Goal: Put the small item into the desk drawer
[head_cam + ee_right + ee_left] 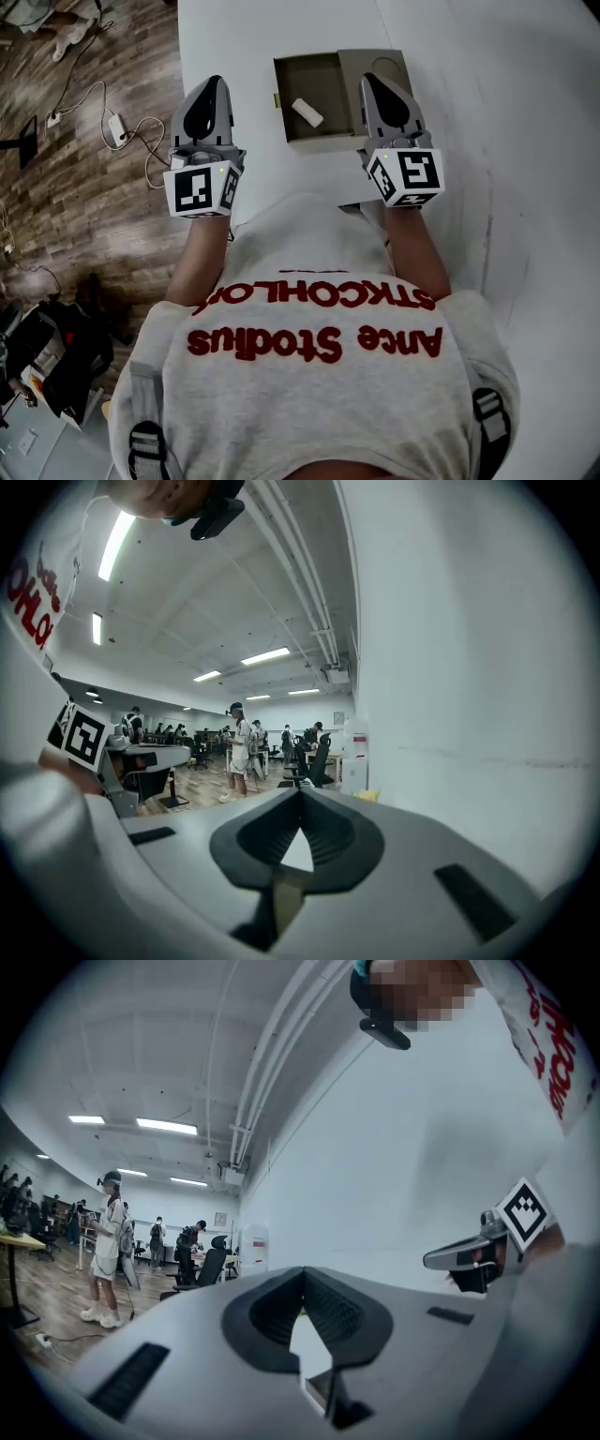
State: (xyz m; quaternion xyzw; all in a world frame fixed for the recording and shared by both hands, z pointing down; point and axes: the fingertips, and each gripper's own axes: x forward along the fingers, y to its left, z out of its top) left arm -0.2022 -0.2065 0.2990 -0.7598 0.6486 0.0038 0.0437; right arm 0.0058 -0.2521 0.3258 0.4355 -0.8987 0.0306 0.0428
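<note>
White small item (307, 112) lies inside the open desk drawer (323, 66).
Either side of it hang the left gripper (212, 86) and the right gripper (372, 84), jaws together, nothing held (both pointing level).

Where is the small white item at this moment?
In the head view the small white item lies inside the open drawer, between the left gripper and the right gripper.
</note>
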